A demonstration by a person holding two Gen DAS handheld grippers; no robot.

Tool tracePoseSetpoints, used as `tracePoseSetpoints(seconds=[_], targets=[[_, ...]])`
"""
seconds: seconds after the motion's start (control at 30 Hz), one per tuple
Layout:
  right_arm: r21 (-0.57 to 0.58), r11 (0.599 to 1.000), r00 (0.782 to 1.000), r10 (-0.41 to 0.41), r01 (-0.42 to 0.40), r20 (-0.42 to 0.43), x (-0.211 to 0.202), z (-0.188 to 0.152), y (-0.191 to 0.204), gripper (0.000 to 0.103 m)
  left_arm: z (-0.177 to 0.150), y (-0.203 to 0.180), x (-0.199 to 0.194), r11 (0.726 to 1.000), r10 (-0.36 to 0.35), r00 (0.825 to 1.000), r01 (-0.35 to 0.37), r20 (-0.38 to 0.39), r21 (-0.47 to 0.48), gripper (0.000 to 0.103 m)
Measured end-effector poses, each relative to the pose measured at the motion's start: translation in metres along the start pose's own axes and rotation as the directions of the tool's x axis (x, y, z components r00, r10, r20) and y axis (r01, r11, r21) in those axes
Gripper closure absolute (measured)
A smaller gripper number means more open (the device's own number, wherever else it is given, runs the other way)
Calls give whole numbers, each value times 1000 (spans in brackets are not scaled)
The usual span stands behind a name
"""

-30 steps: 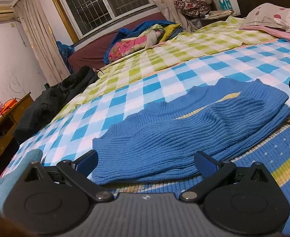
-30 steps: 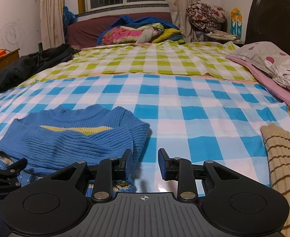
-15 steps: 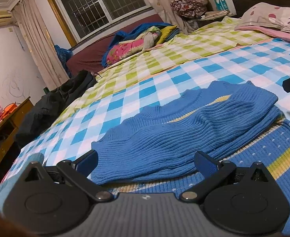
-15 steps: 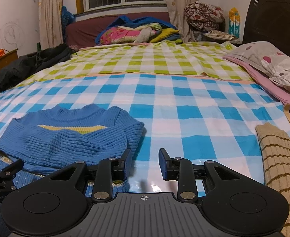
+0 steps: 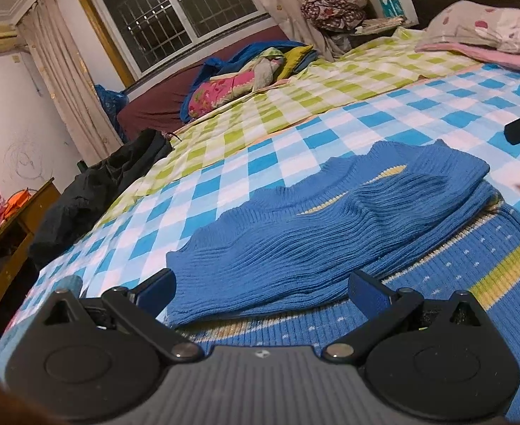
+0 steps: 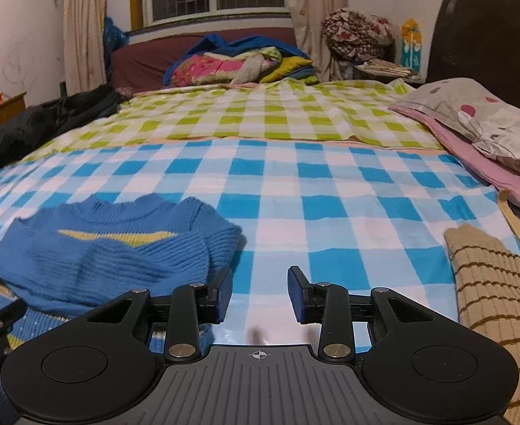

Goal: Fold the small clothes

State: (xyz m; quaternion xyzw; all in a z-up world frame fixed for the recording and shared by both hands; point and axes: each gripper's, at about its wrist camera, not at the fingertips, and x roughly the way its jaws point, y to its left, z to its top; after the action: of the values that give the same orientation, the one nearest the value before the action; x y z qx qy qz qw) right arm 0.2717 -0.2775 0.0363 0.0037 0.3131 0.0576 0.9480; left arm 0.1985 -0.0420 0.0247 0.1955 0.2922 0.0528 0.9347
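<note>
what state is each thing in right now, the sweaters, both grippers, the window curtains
blue sweater: partly folded, sleeves laid across its front, flat on the bed
tan striped sweater: lying at the right, untouched
left gripper: open wide, empty, over the blue sweater's near edge
right gripper: open, jaws have just been opening, nothing between them
curtains: drawn aside, window uncovered

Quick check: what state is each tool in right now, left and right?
Left tool: open wide over the blue sweater, gripping nothing.
Right tool: open, jaws just widened, nothing between them.
</note>
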Motion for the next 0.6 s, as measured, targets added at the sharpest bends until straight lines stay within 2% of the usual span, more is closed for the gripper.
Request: tracePoseSetpoints(seconds=[0.17,0.3,0.4,0.5,0.6], targets=[[69,997,1000,18,-19,23,-2,5,-15,69,-2,14,-2,997,-24,999,27,39,-76,0],[103,992,995,68,-75,68,-8,11,-18,69,-3,26,2,993,-32,997,40,73,-113,0],[98,988,991,111,-118,77,-5,16,-6,69,-4,38,14,990,-30,997,39,70,-136,0],[93,978,982,184,-188,50,8,18,11,69,-6,51,27,987,-9,998,18,62,-157,0],[70,972,975,221,-222,29,23,18,28,69,-9,66,43,983,13,999,-5,42,-186,0]])
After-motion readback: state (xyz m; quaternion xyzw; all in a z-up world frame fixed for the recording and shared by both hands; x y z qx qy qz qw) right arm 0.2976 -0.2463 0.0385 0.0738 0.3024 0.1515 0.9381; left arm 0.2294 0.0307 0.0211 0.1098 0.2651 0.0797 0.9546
